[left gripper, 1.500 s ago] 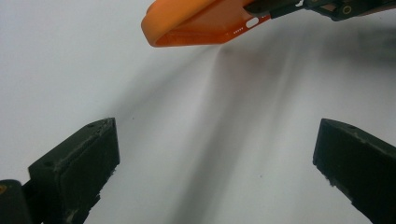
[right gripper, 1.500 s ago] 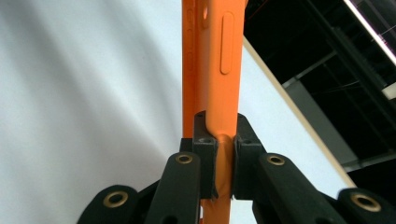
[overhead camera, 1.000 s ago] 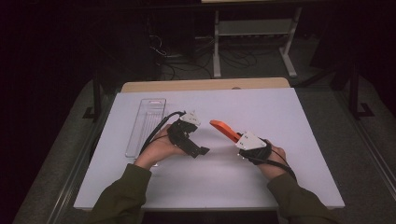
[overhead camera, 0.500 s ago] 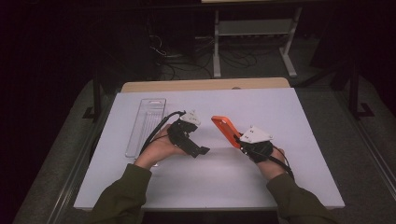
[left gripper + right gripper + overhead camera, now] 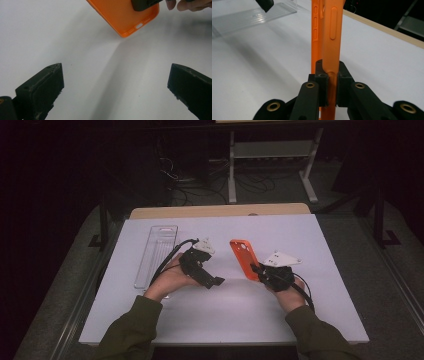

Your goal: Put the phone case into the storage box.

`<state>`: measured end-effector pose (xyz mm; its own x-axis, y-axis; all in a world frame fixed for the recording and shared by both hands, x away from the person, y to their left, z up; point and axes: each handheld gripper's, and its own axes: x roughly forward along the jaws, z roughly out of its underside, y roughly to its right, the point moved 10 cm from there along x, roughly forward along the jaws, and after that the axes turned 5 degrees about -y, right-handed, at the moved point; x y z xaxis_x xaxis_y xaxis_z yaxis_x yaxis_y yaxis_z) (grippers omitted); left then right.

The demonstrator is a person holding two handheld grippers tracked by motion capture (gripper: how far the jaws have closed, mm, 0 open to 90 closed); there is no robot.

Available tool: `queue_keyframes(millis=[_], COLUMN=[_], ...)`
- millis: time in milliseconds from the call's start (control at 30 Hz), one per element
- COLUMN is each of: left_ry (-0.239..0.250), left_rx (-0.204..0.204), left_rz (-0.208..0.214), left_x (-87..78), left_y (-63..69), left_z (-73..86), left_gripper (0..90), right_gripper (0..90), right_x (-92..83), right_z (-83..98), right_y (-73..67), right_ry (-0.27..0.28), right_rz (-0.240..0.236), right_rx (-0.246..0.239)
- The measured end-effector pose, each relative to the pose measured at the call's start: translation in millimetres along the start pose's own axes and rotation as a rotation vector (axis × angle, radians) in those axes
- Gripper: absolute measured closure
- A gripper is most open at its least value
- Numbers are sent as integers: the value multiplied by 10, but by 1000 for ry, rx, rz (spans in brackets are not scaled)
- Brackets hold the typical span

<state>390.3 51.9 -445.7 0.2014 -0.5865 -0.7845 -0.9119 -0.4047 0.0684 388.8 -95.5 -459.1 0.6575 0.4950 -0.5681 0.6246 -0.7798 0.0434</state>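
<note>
Case pose: a second ago the orange case (image 5: 244, 258) lies low and flat, pointing left toward the left tool; now it stands on edge, its open inside turned to the left tool (image 5: 212, 279).
Case place: its far end now reaches up the tabletop (image 5: 310, 320), away from the person, not across to the left.
Right tool: the right tool (image 5: 257, 270) has turned with the case, its grey plate now more level, its hand slightly nearer the person.

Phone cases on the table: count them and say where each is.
1. The orange phone case is pinched at one edge by the right gripper, held up off the white table near its middle.
</note>
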Motion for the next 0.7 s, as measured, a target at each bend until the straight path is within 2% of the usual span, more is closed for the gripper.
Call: queue_keyframes(millis=[200, 233, 367, 400, 467, 700], left_ry=[6, 5, 30, 25, 55, 94], left_rx=[0, 1, -16, -5, -33, -48], left_rz=[-4, -5, -8, -11, -4, -1], left_x=[-12, -15, -19, -28, -29, -33], left_y=[-10, -13, -16, -29, -18, -4], left_z=[-8, -7, -35, -29, -61, -118], left_gripper=[0, 0, 0, 0, 0, 0], right_gripper=[816, 816, 816, 816, 816, 816], right_x=[-10, -11, -24, -26, -30, -28], right_z=[-13, -18, -35, -37, -36, -41], right_y=[3, 13, 8, 7, 6, -14], right_ry=[19, 25, 46, 48, 51, 63], right_rz=[-38, -39, -71, -72, -70, -60], right_rx=[68, 67, 131, 136, 136, 131])
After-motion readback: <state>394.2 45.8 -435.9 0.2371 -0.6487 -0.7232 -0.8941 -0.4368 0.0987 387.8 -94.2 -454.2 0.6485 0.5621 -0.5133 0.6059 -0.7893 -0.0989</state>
